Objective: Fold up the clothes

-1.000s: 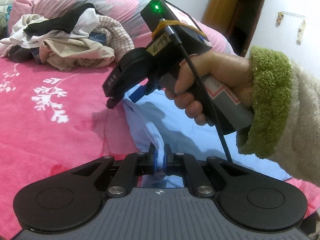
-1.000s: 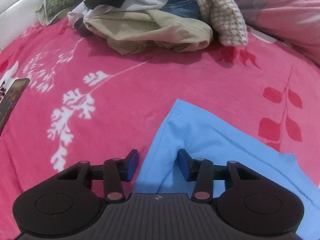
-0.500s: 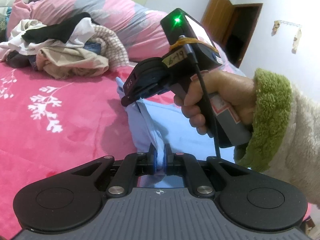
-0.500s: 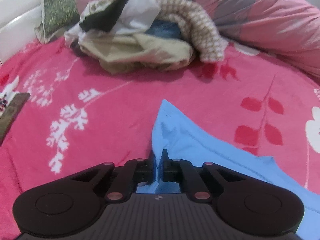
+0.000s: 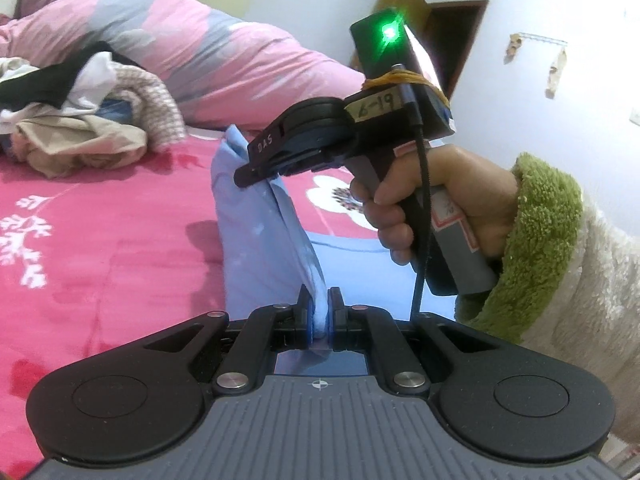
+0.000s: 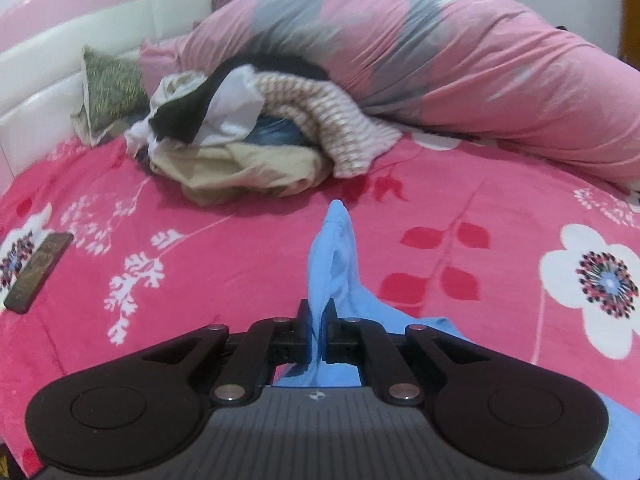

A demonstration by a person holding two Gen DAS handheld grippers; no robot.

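Closest to each camera, both grippers are clamped on the same light blue garment (image 5: 260, 240). The left gripper (image 5: 319, 316) pinches a bunched edge of the cloth between its closed fingers, and the fabric rises from there in a taut fold. Just beyond, the right gripper (image 6: 318, 334) bites another part of that edge, fingers pressed together with blue cloth squeezed between them; in the left wrist view it is held by a hand (image 5: 436, 204) in a sleeve with a green fleece cuff (image 5: 536, 240). The rest of the garment trails down onto the pink floral bedspread (image 6: 240, 248). Farther back lies a heap of unfolded clothes (image 6: 248, 148), a dark phone-like object (image 6: 38, 272) off to the left, and behind them a rolled pink-and-grey duvet (image 6: 440, 64) against the white headboard (image 6: 48, 100).
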